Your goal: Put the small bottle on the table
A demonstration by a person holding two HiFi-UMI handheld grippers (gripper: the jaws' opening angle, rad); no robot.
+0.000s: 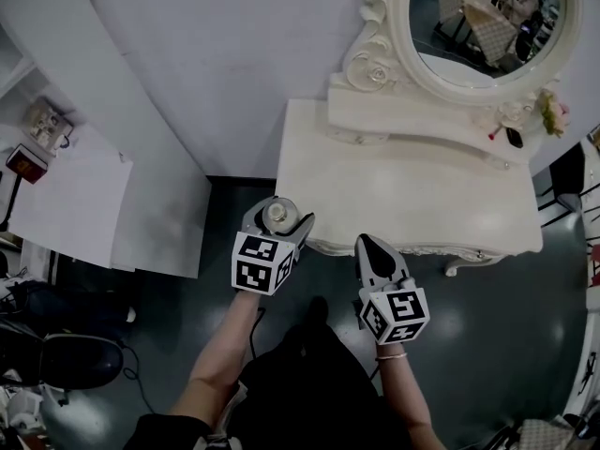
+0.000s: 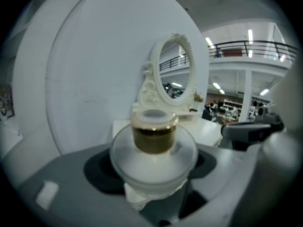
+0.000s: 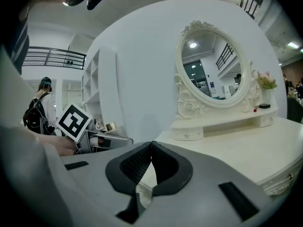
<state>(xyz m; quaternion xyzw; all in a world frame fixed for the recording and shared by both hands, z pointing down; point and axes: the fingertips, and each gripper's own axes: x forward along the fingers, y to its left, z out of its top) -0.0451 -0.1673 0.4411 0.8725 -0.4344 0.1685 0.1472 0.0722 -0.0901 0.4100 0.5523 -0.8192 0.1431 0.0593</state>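
Right gripper (image 1: 374, 248): jaws closed, empty, at near edge of table (image 1: 422, 195). Left gripper (image 1: 278, 221): jaws wide, clamped on small bottle (image 2: 153, 148); bottle upright, at table's near-left corner. Mirror (image 1: 483, 17): far side.

The head view looks steeply down from high in front of the mirror (image 1: 487, 26), which sits at its top right. The left gripper view faces the mirror level and obliquely, from its front left. The right gripper view faces it level too, from nearer and more squarely. All three share mirror and table (image 1: 412, 195).
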